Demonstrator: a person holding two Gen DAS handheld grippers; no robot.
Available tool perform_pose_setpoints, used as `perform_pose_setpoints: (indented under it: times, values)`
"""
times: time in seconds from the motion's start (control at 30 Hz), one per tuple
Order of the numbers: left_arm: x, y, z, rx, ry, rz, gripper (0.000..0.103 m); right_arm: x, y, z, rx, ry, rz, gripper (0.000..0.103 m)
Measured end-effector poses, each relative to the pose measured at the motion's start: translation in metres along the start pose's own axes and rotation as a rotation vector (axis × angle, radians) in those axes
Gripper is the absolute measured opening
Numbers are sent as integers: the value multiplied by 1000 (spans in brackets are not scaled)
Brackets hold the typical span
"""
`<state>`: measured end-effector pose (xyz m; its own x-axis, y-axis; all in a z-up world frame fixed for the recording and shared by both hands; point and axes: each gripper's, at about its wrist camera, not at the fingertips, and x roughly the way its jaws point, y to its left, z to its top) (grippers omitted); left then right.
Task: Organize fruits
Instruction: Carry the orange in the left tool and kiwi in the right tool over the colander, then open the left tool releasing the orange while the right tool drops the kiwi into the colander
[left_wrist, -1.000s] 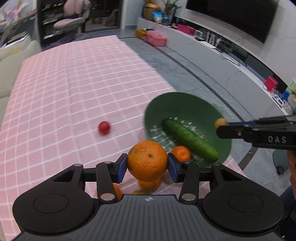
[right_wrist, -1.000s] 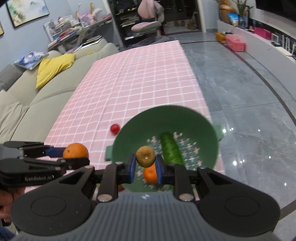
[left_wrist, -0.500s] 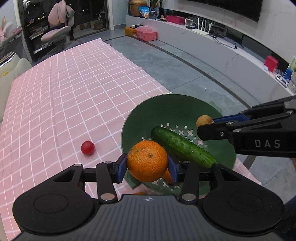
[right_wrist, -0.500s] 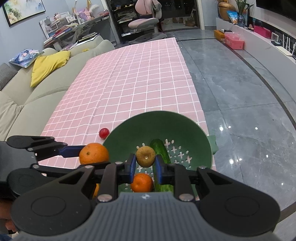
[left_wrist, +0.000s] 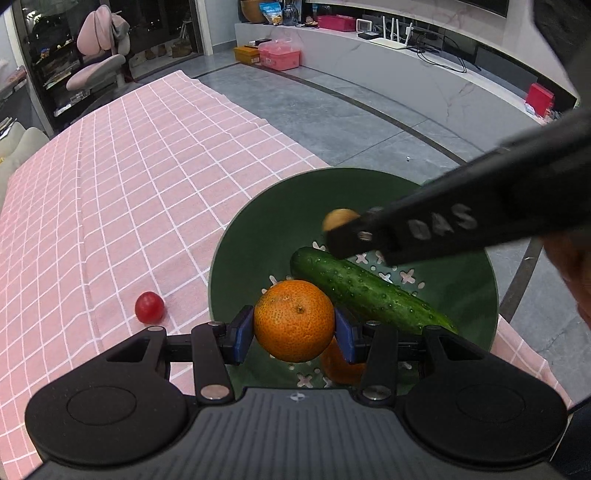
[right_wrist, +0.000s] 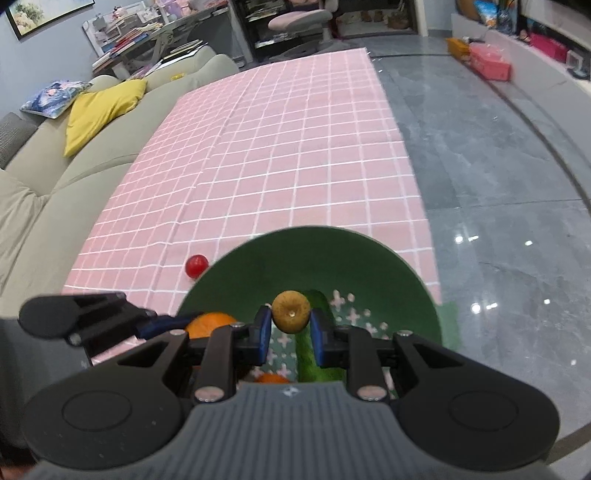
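A long table covered by a pink checked cloth (right_wrist: 280, 155) runs away from both cameras, with a beige sofa (right_wrist: 55, 177) along its left edge and grey floor along its right. At the table's near right corner sits a green strainer bowl (left_wrist: 266, 236) with cross-shaped holes in its base.

A cucumber (left_wrist: 369, 291) lies inside the bowl; in the left wrist view its long axis runs diagonally, one end pointing to the bowl's middle and the other to its near right wall.

The left gripper (left_wrist: 294, 328) is pinching a large orange (left_wrist: 294, 320) between its blue pads, held above the bowl's near left rim. A smaller orange (left_wrist: 340, 365) rests in the bowl just beneath it.

The right gripper (right_wrist: 291, 325) is pinching a small brownish-yellow fruit (right_wrist: 291, 311), held over the bowl's interior.

A small red tomato (left_wrist: 149, 307) sits on the cloth just beside the bowl's left rim, not touching it.
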<state>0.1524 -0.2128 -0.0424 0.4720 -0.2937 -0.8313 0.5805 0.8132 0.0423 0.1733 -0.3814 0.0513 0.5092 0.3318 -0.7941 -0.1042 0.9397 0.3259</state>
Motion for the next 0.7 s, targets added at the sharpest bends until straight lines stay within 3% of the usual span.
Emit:
perform_pose_setpoints:
  times: [0.37, 0.7]
  values:
    - [14, 7, 5, -20, 4, -2, 52, 43, 4, 16, -100, 45, 90, 19]
    - [19, 3, 7, -5, 9, 4, 57, 61, -3, 20, -92, 63, 97, 21]
